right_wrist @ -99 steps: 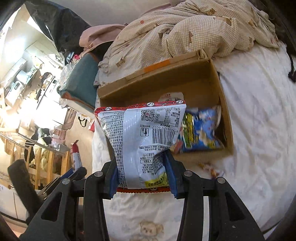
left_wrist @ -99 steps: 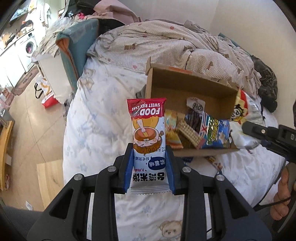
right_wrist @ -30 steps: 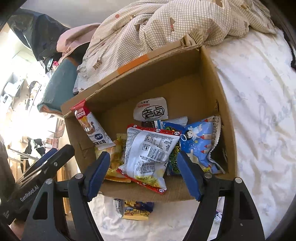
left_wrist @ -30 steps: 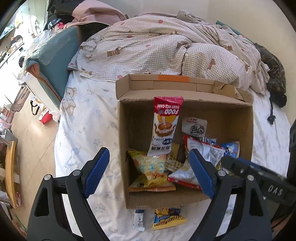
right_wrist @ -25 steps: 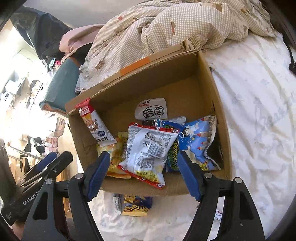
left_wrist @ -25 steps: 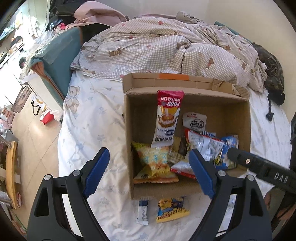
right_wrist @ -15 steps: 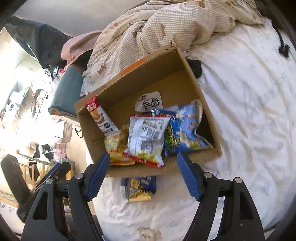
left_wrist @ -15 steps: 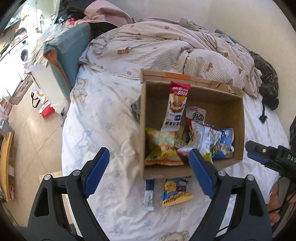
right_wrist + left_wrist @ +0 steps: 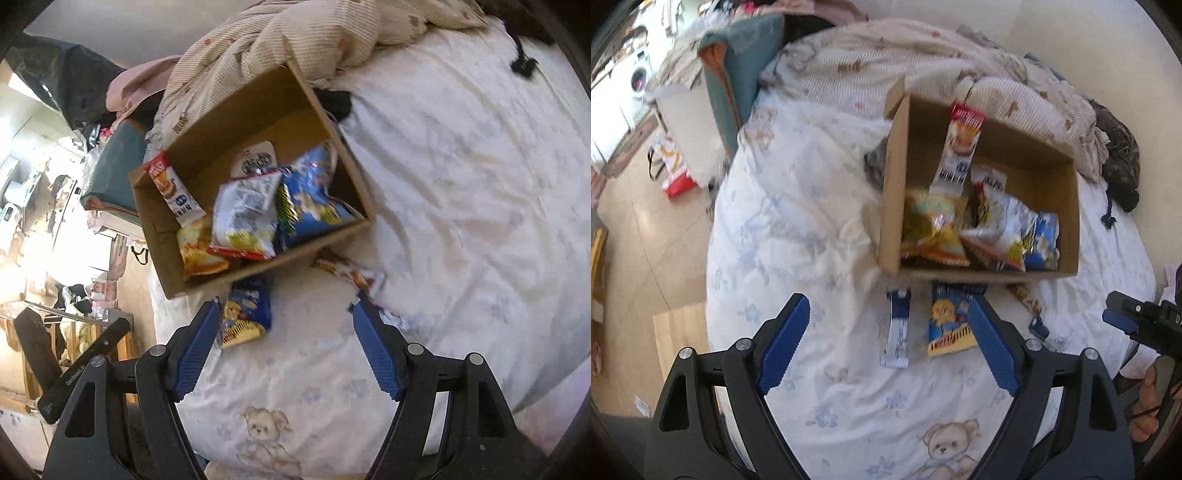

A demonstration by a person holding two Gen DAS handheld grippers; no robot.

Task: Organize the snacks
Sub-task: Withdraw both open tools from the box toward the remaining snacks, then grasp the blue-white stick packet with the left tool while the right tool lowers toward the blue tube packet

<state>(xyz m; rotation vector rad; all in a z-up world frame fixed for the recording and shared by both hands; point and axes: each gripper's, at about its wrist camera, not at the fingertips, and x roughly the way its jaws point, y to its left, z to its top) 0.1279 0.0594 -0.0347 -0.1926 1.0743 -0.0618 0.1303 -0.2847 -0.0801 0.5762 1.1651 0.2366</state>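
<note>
Messy bedroom, bed (image 9: 798,229) with teddy-print sheets. Cardboard box (image 9: 892,206) already holds several packets; the blue-yellow snack bag (image 9: 947,321) lies just outside it. Both the left hand-held gripper (image 9: 888,343) and right hand-held gripper (image 9: 286,349) are spread and empty. I'd straddle that bag squarely, then pinch mid-body.

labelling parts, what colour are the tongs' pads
Blue ribbed pads, clearest in the left wrist view.

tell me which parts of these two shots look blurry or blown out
Left wrist view: cardboard box and snack packs smeared by motion, left tool sharp. Right wrist view: room at left edge blown out by glare, bedsheet streaked, right tool sharp.
</note>
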